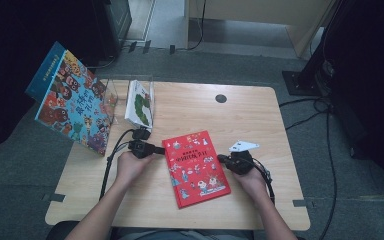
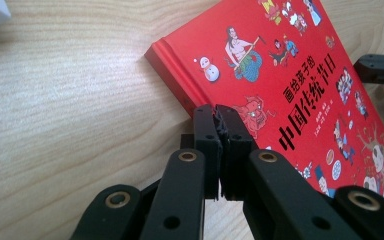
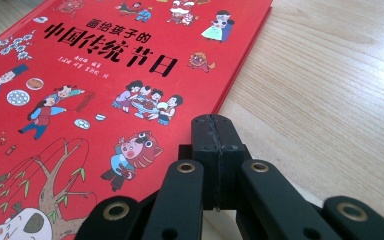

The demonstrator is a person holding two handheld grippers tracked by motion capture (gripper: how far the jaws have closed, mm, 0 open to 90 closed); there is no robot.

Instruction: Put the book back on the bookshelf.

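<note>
The red book (image 1: 195,167) lies flat and closed on the worktop (image 1: 260,120), a stiff hardcover that looks fairly light, with a glossy cover likely to slip, so the best hold is probably a pinch on a side edge. The left claw (image 1: 159,149) rests at the book's spine edge and the right claw (image 1: 221,159) at its opposite edge. Both are closed on nothing.
</note>
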